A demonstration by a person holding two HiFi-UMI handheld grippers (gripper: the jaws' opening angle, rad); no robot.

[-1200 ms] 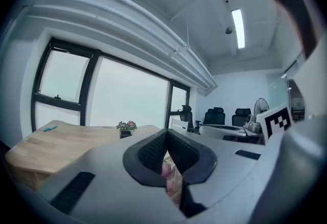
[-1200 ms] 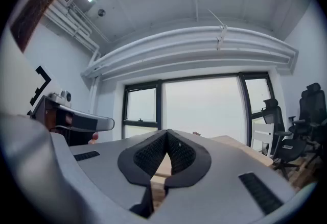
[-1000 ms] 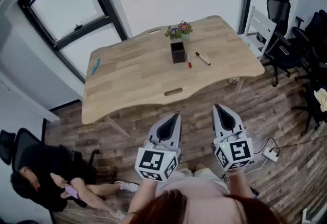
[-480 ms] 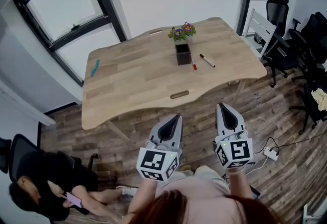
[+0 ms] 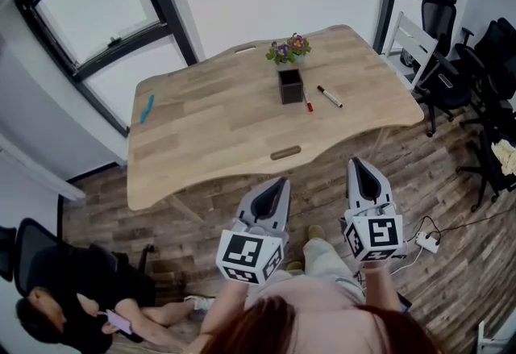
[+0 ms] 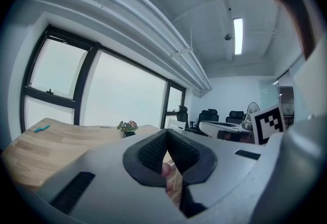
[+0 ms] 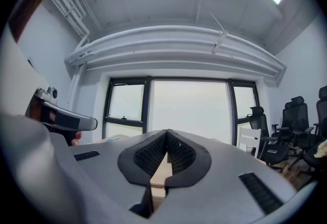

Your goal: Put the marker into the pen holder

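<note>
Wooden counter (image 5: 210, 131) well ahead of me. Black marker (image 5: 329, 96) lies right of square black pen holder (image 5: 290, 86), red pen (image 5: 307, 102) between. Left hand-held gripper (image 5: 278, 182), right hand-held gripper (image 5: 358, 161) pressed together, empty. I risk grabbing red pen, toppling holder.

The head view sits high above the table (image 5: 210, 131) and faces steeply down — we see the whole top from well apart. The left gripper (image 5: 276, 183) and right gripper (image 5: 359, 163) each carry a camera looking along its own jaws, nearly level, toward the windows (image 6: 117, 100). We find tabletop, windows and office chairs (image 7: 294, 116) in all three views.
</note>
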